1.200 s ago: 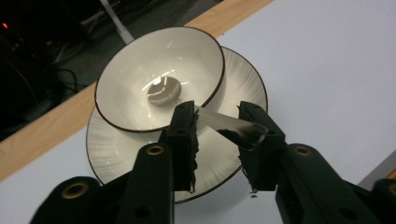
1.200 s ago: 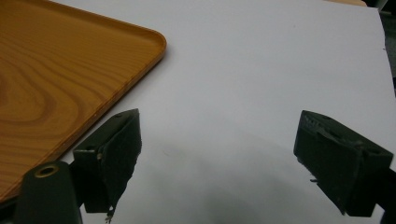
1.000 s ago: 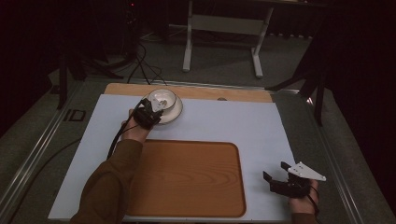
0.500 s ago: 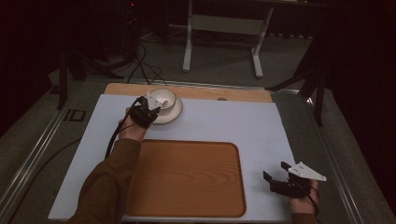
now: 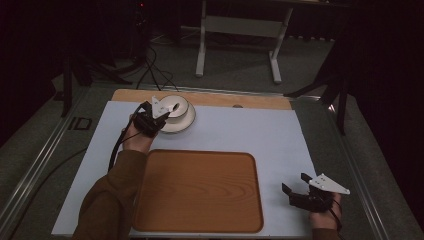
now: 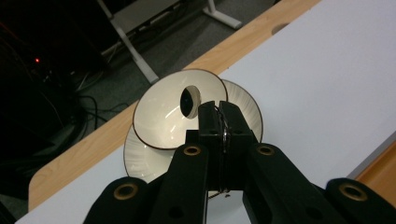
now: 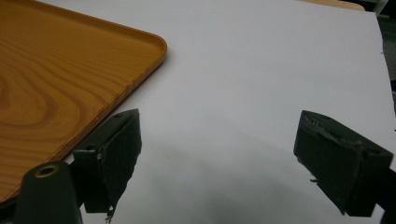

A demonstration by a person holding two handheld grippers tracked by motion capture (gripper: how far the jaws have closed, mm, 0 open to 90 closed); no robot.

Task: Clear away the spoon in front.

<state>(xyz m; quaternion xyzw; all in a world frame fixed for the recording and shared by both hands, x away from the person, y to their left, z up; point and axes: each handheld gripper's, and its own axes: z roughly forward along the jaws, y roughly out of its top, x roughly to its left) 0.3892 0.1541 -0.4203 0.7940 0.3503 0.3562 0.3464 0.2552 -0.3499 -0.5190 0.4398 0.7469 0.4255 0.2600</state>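
the left gripper (image 6: pixel 222 122) has its jaws closed on the near rim of the top bowl (image 6: pixel 168 112), which is tipped up on edge and leans over the lower bowl (image 6: pixel 245 105) beneath it. both bowls sit at the far left of the table (image 5: pixel 240 130), close to its wooden far edge. the relation that matters: the tray (image 5: pixel 200 190) lies toward the person from the bowls, with a strip of white table between, so any carry would likely run back and a little right. the left hand (image 5: pixel 136 139) is on the job; the right gripper (image 5: pixel 300 192) rests well apart at the near right corner, just beside the tray's right edge, jaws wide open and holding nothing.

in the high view the gripper and its grey plate cover the pinch point, so how deep the rim sits in the jaws cannot be told. whether the tipped bowl touches the lower one is hard to make out. a dark oval spot on the bowl's inside is unclear.
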